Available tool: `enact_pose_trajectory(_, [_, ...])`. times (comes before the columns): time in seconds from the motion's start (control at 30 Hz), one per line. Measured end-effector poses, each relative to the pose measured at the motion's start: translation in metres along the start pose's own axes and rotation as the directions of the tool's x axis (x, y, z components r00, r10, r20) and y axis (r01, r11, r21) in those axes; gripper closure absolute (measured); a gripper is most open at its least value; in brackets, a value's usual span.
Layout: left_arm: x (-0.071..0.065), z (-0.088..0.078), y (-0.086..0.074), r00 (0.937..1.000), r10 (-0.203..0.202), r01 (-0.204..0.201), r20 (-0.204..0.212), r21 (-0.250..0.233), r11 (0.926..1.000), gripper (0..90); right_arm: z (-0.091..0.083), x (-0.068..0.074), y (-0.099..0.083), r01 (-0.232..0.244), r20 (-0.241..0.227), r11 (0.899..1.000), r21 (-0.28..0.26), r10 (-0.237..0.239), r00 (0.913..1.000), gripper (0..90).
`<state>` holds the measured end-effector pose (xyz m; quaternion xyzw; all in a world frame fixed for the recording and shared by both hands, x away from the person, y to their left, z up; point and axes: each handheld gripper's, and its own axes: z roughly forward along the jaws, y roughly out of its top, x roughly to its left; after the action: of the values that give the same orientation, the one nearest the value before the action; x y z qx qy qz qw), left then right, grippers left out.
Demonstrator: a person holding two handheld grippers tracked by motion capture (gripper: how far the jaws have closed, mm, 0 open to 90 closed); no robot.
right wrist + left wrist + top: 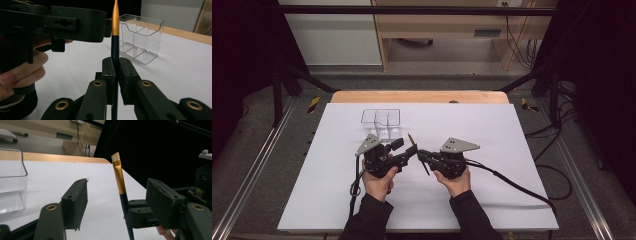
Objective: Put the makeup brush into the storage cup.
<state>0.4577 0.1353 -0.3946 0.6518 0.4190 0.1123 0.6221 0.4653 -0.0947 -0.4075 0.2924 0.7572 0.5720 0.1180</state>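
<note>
A makeup brush (115,23) with a gold ferrule, pale bristles (115,156) and a dark handle stands nearly upright, bristles up. My right gripper (115,65) is shut on its handle; in the high view this gripper (422,154) is at mid-table with the brush (412,140) slanting across it. My left gripper (120,192) is open, with one jaw on each side of the brush (119,178) and neither touching it. In the high view, the left gripper (406,148) is just left of the right one. A clear divided plastic organizer (380,122) stands empty behind them.
A white sheet (512,150) covers the table, with a wooden edge (419,96) at the back. The organizer (141,37) is close behind the brush, and its wall (12,182) is at my left. Cables (512,182) trail from the grippers. A black frame surrounds the table.
</note>
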Motion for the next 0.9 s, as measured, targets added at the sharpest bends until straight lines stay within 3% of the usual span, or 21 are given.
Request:
enact_pose_trajectory(0.47, [-0.0035,0.0052,-0.0037,0.9987,-0.046,0.047,0.021,-0.028,0.9985,56.6,0.0027,0.0011,-0.0027,-0.002,0.002,1.0,-0.002,0.002,1.0,83.8])
enact_pose_trajectory(0.9, [-0.0014,0.006,-0.0075,0.9956,-0.092,0.093,0.019,-0.031,0.9952,68.7,0.0028,0.0012,-0.0023,-0.003,-0.001,1.0,-0.007,0.003,1.0,83.8])
